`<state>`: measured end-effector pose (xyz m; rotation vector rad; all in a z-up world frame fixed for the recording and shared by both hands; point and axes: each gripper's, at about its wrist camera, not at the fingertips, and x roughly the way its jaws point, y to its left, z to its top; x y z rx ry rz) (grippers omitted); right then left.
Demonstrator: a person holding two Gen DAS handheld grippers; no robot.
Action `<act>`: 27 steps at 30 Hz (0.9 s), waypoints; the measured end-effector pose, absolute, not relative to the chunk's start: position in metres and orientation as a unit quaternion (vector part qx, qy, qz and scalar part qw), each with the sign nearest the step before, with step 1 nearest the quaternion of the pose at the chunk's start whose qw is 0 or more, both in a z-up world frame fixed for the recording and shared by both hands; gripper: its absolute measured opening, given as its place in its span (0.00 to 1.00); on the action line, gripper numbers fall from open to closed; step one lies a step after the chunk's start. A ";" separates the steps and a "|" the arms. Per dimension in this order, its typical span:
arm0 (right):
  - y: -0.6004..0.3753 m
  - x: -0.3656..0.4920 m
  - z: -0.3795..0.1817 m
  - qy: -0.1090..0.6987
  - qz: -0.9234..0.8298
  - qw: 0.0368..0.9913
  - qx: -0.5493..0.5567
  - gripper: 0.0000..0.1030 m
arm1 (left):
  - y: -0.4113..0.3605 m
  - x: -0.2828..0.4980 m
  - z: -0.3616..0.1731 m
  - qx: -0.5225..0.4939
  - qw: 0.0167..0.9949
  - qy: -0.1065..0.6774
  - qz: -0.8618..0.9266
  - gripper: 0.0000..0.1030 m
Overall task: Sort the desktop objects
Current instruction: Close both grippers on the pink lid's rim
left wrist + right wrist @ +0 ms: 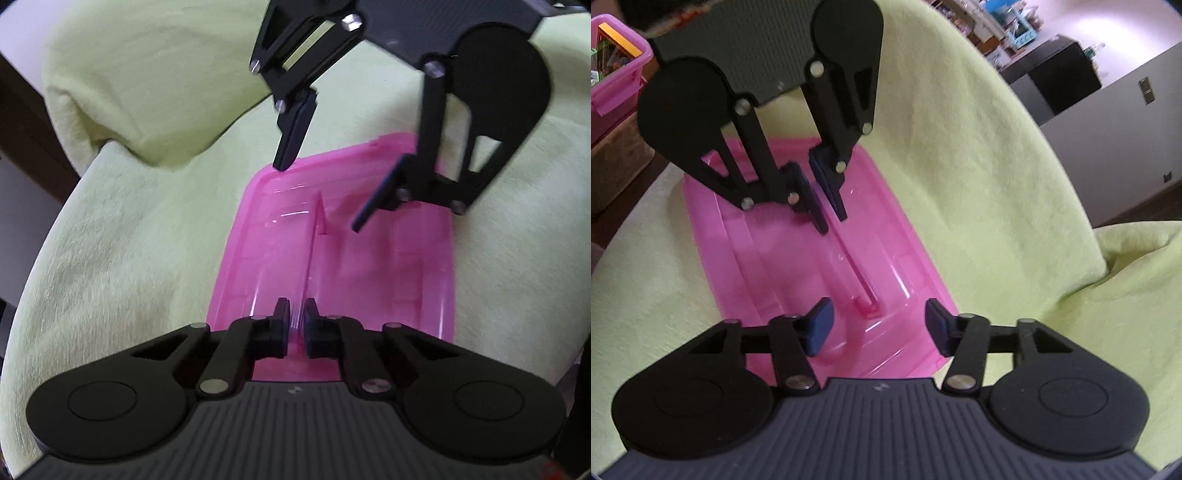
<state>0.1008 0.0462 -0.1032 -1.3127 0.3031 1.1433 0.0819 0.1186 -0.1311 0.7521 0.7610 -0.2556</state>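
Pink translucent lid [369, 266] lies flat on the yellow-green cloth [110, 258]. Your left gripper [295, 325] is pinched on the lid's raised central ridge [314, 251]. Your right gripper [877, 325] hangs over the lid's opposite end, fingers spread apart.

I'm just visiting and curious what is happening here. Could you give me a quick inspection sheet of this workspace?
Surface: green cloth, rumpled at the back.
Job's things: translucent pink lid lying on the cloth; pink box with items inside, off to the side.
Clutter: nothing seen.
Grippers: left gripper shut on the lid's centre ridge; right gripper open above the lid's other end.
Cables: nothing seen.
Surroundings: dark cabinet and shelves, blurred.
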 end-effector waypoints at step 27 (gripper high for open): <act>0.062 0.081 -0.143 0.017 0.471 0.647 -0.600 0.17 | 0.130 0.075 -0.129 0.333 0.862 0.351 -0.151 0.02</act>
